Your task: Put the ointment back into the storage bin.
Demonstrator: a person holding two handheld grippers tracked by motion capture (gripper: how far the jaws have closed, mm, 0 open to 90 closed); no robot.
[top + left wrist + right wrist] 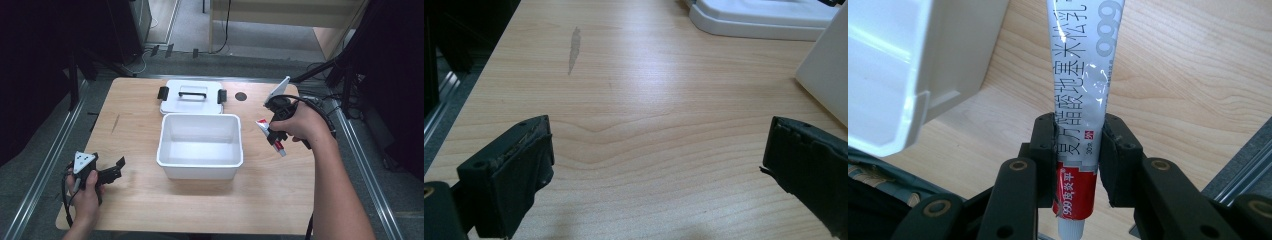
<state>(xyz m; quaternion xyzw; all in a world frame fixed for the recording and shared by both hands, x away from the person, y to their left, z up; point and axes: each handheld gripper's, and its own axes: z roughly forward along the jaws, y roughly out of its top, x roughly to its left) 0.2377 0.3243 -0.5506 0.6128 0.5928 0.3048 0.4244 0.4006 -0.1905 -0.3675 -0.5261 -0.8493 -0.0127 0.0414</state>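
A silver and red ointment tube (pixel 1080 95) stands clamped between the pads of my right gripper (pixel 1079 150). In the high view that right gripper (pixel 273 131) hangs above the table just right of the white bin (pixel 200 145), with the tube (pixel 270 135) slanting down toward the white cap. The bin stands open and bare inside. Its white lid (pixel 192 96), with black clips, lies flat behind it. My left gripper (pixel 111 172) rests at the table's front left, jaws wide apart over bare wood (pixel 659 150), nothing between them.
The wooden table (pixel 135 125) has a grey scuff (pixel 574 49) left of the bin and a dark round hole (pixel 241 96) near the back right. Metal rails run along both sides. The bin's corner (pixel 826 75) rises at the right of the left gripper view.
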